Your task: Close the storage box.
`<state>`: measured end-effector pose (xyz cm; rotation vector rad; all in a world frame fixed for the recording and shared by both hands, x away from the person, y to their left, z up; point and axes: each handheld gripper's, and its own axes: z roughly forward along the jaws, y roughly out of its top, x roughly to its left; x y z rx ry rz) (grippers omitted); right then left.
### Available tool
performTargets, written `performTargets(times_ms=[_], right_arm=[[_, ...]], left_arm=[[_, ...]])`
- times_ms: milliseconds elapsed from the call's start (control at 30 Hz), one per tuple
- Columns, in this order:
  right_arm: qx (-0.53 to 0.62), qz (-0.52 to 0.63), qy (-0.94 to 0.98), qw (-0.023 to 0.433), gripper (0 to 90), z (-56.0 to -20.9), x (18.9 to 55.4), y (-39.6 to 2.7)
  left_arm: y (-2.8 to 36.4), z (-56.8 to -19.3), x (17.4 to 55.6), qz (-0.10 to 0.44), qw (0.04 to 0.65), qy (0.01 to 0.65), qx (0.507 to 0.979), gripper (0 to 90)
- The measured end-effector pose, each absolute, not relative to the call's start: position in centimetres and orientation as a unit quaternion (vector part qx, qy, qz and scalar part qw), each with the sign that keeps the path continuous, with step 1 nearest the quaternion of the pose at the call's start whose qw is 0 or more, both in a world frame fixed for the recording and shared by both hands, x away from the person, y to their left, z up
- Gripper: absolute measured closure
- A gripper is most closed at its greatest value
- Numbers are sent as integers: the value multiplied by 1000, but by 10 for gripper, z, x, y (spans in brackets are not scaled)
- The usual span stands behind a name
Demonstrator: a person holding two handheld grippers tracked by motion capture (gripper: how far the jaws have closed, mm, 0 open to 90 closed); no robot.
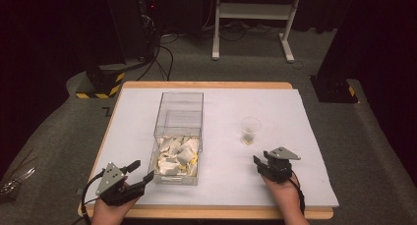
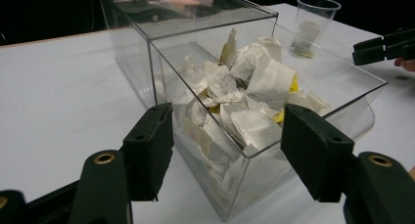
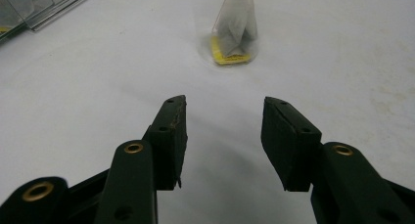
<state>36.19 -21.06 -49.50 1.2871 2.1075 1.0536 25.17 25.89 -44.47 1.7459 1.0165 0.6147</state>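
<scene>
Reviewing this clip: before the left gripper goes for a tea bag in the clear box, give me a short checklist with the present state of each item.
1. Left gripper jaws open, nothing between the pads: ok.
2. Clear box drawer pulled out, tea bags reachable from above: ok.
3. Left gripper above the tea bags: not ok, it sits beside the box's near corner.
4. Plastic cup upright: ok.
5. Right gripper open, empty, short of the cup: ok.
6. Room left in the cup: cannot tell; one bag is inside.
</scene>
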Motion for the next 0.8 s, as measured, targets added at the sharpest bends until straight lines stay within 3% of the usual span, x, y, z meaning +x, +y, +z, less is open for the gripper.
performTargets(times_ms=[800], right_arm=[[459, 389, 767, 222, 520, -493, 369, -204]], left_arm=[[255, -462, 249, 246, 465, 417, 742, 398]])
